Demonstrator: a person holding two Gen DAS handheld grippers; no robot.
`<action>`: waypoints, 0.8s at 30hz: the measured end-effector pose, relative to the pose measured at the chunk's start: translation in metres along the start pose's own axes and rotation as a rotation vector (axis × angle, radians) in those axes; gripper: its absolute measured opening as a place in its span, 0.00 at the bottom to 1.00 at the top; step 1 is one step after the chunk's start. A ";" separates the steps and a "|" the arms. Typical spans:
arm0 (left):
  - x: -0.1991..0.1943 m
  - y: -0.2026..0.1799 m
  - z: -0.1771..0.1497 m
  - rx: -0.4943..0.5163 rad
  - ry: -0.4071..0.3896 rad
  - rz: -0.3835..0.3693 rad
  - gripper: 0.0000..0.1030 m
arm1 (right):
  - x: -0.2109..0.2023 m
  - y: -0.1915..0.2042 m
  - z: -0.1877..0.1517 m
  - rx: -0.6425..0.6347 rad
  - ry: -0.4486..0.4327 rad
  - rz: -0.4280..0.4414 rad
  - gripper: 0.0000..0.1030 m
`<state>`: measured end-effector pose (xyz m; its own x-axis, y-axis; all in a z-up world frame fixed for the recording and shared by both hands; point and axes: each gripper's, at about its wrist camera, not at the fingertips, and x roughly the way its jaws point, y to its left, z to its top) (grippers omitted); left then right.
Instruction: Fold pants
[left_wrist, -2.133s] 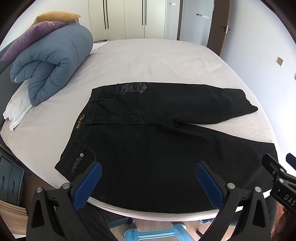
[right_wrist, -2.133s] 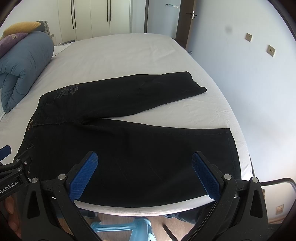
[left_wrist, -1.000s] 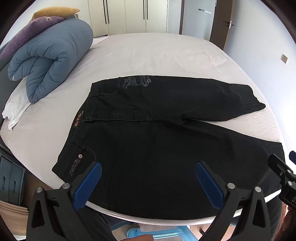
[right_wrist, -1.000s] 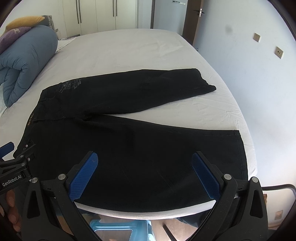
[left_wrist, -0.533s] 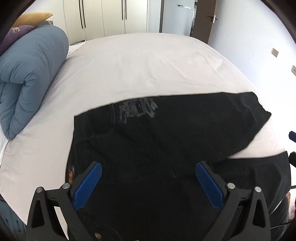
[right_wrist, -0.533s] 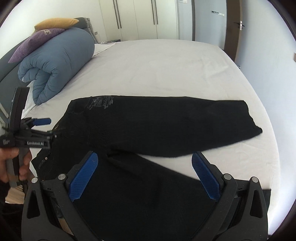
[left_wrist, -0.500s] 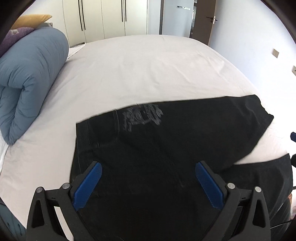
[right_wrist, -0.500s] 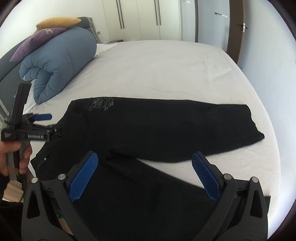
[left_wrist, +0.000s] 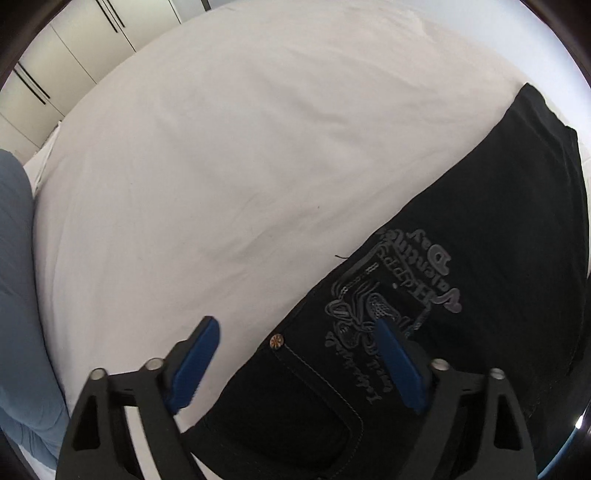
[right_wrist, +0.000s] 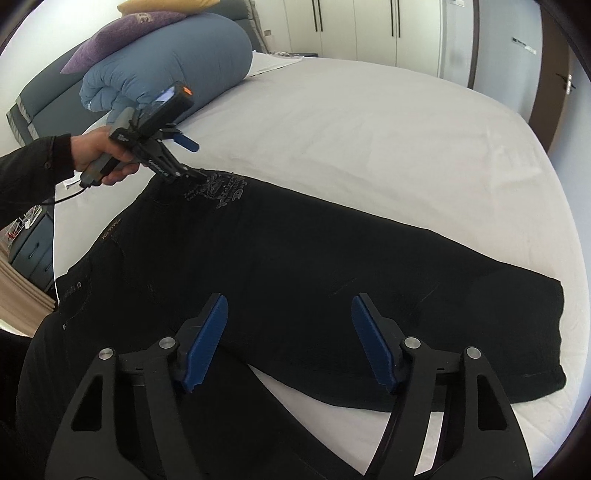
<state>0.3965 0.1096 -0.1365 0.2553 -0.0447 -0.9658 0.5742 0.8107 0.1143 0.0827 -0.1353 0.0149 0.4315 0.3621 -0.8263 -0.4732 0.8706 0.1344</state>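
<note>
Black pants (right_wrist: 332, 251) lie flat on the white bed (right_wrist: 369, 122), legs spread apart, waist to the left. A grey print (left_wrist: 399, 295) marks the far hip. In the left wrist view my left gripper (left_wrist: 295, 354) points steeply down over the pants' far edge (left_wrist: 480, 221) by a rivet (left_wrist: 277, 341). Its jaws are closing; one pad is over the sheet, the other over the print, neither pressing cloth. From the right wrist view, a hand (right_wrist: 99, 155) holds that left gripper (right_wrist: 192, 158) at the waist corner. My right gripper (right_wrist: 290, 332) hovers over the far leg, jaws closing, pads off the cloth.
A rolled blue duvet (right_wrist: 177, 62) with purple (right_wrist: 122, 29) and yellow (right_wrist: 166, 5) pillows lies at the bed's head. White wardrobes (right_wrist: 369, 22) and a door (right_wrist: 561, 81) stand behind. A grey drawer unit (right_wrist: 33, 243) stands left of the bed.
Both grippers moved forward over the bed and tipped down. The left went to the far waist corner by the print, the right over the far leg. Both pairs of jaws have narrowed.
</note>
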 end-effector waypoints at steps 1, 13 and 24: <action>0.006 0.004 0.001 -0.005 0.016 -0.020 0.71 | 0.004 0.002 -0.003 -0.004 0.004 0.011 0.65; 0.007 -0.001 -0.009 -0.021 0.026 -0.177 0.13 | 0.045 -0.001 0.018 -0.017 0.011 0.058 0.56; -0.091 -0.060 -0.084 -0.010 -0.271 -0.036 0.07 | 0.075 0.015 0.112 -0.236 0.016 0.105 0.40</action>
<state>0.2737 0.1141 -0.0751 0.4343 -0.2273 -0.8716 0.5795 0.8113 0.0771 0.1937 -0.0578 0.0161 0.3592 0.4393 -0.8234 -0.6817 0.7261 0.0899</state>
